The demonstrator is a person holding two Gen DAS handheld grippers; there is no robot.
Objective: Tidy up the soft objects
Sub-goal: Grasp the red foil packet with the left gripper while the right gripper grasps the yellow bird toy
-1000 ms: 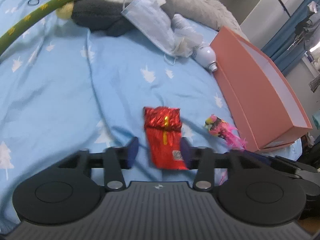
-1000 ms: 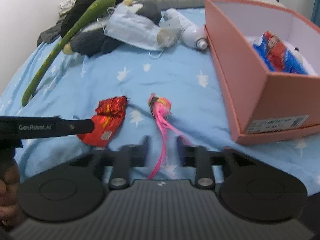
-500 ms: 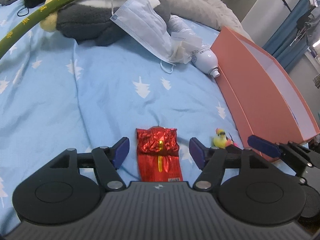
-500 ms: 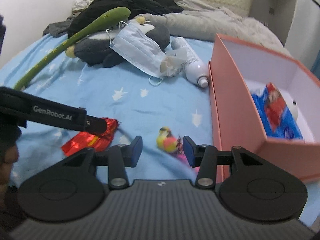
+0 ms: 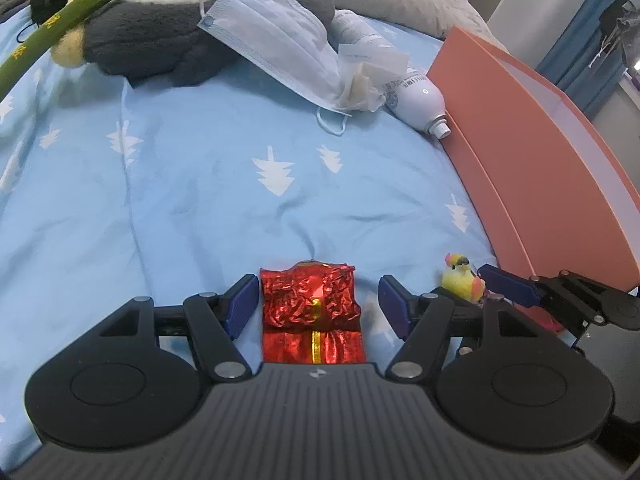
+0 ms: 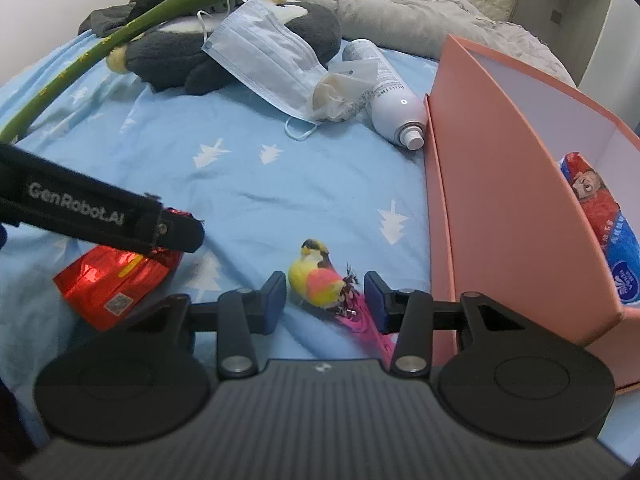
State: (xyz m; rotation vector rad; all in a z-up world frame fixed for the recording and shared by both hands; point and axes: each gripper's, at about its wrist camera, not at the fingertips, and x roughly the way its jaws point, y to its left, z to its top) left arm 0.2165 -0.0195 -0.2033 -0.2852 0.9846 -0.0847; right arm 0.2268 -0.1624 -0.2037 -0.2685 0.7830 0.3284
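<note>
The left gripper (image 5: 314, 304) stands apart around a red foil packet (image 5: 313, 314); its pads sit just beside the packet's edges without pressing. The packet is crinkled, glossy, with a yellow vertical stripe and a folded upper half, lying flat on the blue sheet (image 5: 192, 184) printed with white trees.

The right gripper (image 6: 325, 300) is also apart, straddling a small toy bird (image 6: 316, 280). The bird has a yellow body, orange-pink wing, dark head cap and magenta tail feathers trailing back toward the right pad; whether that pad touches the feathers cannot be determined.

To the right of this gripper stands a salmon-pink box (image 6: 500, 216).
</note>
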